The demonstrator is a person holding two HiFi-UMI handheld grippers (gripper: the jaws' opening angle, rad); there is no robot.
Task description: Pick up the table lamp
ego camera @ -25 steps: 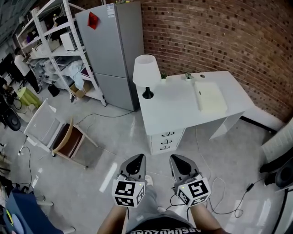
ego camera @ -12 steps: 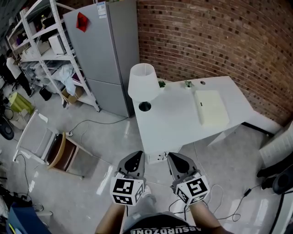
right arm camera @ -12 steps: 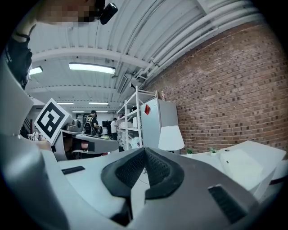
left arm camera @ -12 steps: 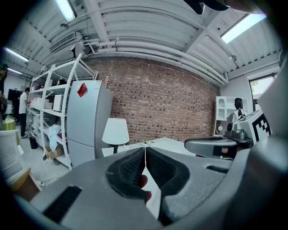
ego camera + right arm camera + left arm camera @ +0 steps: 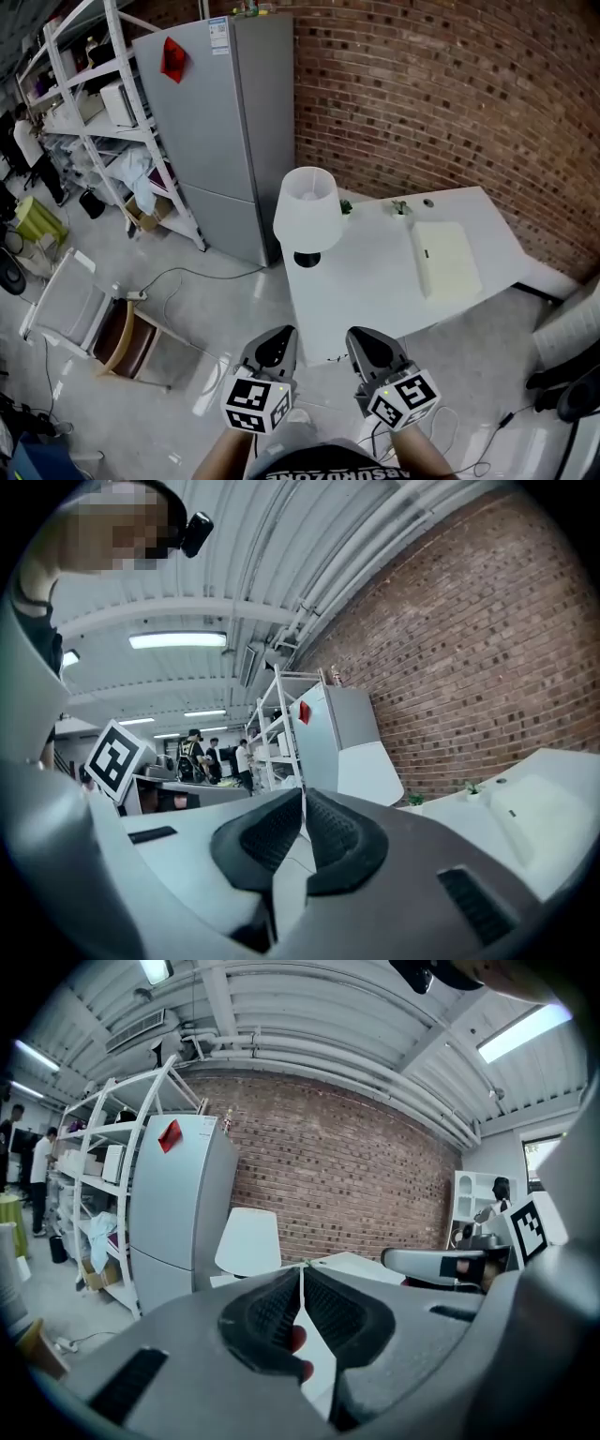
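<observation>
Table lamp (image 5: 307, 208): upright on tabletop (image 5: 375, 281), frame centre;
Left gripper (image 5: 277, 339): bottom centre, fingers pressed together;
Right gripper (image 5: 364, 339): fingers also together

The lamp (image 5: 306, 217) has a matt white shade and a glossy black base. The table (image 5: 375, 274) is smooth, matt white. The wall (image 5: 441, 103) is rough red brick. The fridge (image 5: 223, 122) looks like satin grey metal, and the floor (image 5: 211, 305) is glossy.

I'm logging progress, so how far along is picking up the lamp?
Nothing looks done yet: the lamp stands upright at the desk corner, untouched. In hand: the left gripper and right gripper are both shut and empty, held short of the desk. To do: reach the lamp, open the jaws, grip it and lift.
</observation>
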